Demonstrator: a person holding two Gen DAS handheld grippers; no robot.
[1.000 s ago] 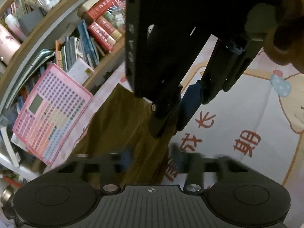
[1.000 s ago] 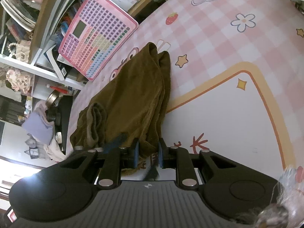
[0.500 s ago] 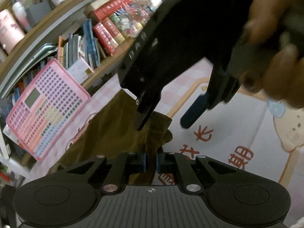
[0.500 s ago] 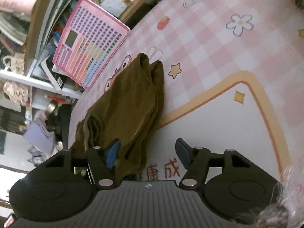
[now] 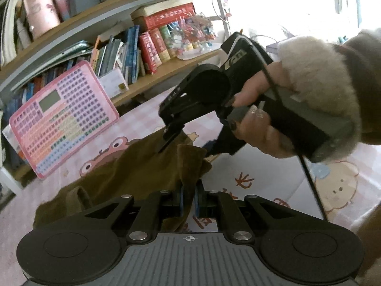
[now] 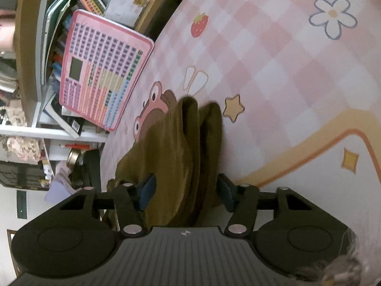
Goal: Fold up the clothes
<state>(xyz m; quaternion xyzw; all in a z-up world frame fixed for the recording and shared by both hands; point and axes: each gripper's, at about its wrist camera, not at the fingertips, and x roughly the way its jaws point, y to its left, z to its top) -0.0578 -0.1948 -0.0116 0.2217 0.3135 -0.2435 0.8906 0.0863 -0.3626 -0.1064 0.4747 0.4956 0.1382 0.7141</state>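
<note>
The left gripper pinches a raised corner of the brown cloth to lift it. The right gripper straddles a bunched fold, jaws closing but not yet pressing, near the mat's shelf-side edge.

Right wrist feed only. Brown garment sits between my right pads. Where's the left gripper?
Observer: The left gripper is shut on a raised fold of the brown garment.
Operator: Whole thing off the mat?
Observer: No. Beyond that fold it lies slumped on the pink play mat.
Operator: Right gripper from outside?
Observer: The right gripper tips down onto the garment's far corner, its jaws closing with cloth between them; a hand with a fluffy cuff grips it.
</note>
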